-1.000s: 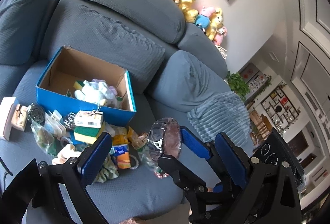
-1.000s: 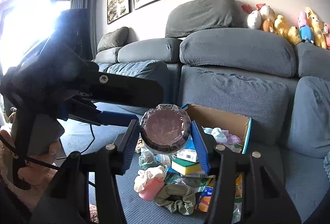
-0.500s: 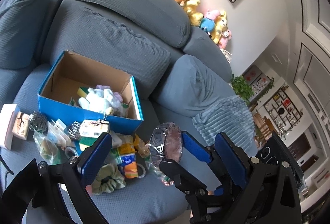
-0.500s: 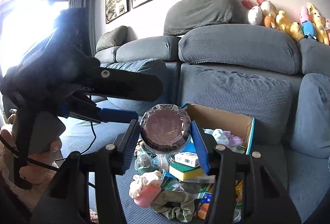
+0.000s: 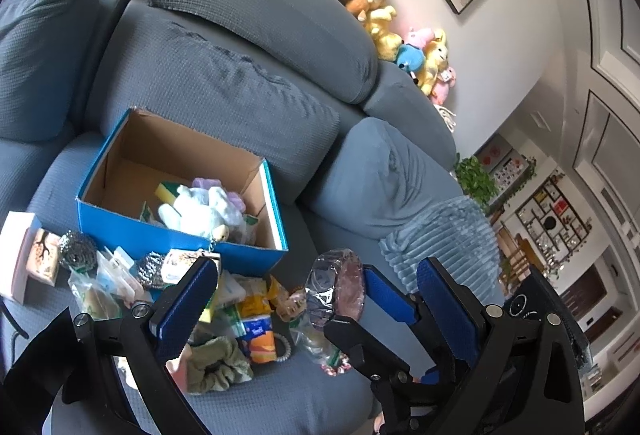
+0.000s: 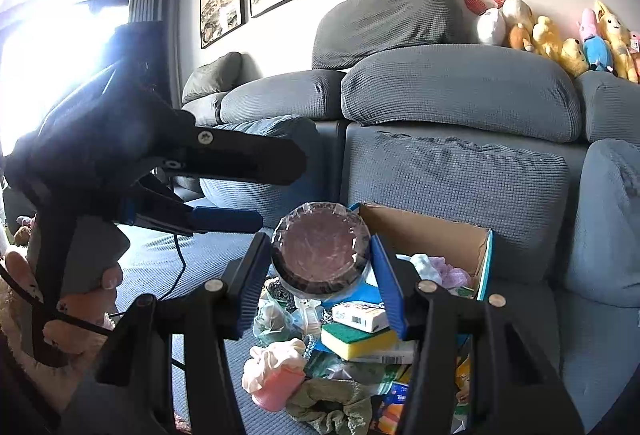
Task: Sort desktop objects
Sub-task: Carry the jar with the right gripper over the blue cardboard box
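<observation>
plastic-wrapped round disc [image 6: 321,247] is pinched between the blue pads of the right gripper [image 6: 322,267], held up in the air above the pile of clutter on the grey sofa [image 5: 248,75]. left gripper [image 5: 312,299] hangs spread wide with nothing in it, just beside the right one. blue cardboard box [image 5: 180,239] sits on the seat behind the pile with a white plush toy [image 5: 196,211] and a sponge inside. a green scrunchie [image 5: 216,363] lies at the near edge of the pile.

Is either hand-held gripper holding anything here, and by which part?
The right hand-held gripper clamps a plastic-wrapped round disc across its rim, flat face toward the camera. The left hand-held gripper is open and holds nothing.
</observation>
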Demonstrator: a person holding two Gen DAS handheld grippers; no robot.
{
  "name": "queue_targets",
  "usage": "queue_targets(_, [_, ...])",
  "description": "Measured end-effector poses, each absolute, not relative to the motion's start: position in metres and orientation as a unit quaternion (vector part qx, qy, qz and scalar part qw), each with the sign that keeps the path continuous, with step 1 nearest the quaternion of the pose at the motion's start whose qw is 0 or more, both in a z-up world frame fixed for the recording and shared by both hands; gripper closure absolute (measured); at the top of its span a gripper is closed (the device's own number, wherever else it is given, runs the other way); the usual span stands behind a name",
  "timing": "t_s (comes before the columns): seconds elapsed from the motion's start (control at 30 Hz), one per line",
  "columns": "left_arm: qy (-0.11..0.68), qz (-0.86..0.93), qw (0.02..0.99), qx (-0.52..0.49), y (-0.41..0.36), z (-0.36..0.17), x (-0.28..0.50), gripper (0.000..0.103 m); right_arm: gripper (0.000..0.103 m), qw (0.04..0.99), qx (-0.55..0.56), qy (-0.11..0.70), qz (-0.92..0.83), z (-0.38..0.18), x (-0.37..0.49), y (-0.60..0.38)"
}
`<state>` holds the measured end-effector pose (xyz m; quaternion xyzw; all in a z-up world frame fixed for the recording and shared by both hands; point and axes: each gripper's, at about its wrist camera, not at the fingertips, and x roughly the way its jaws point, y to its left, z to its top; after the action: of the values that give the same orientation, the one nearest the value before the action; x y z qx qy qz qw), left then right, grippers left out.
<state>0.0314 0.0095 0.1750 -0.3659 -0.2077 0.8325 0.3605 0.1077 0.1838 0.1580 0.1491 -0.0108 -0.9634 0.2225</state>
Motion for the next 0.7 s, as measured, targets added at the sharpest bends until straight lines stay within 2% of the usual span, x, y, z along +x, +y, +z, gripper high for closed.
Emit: queue_targets(0.7, [-0.199, 0.838, 0.341, -0.378, 0.021, 0.153, 0.004, 0.003, 0.051, 0.218, 0.152, -0.028, -0.964, 0.146, 0.084, 0.193])
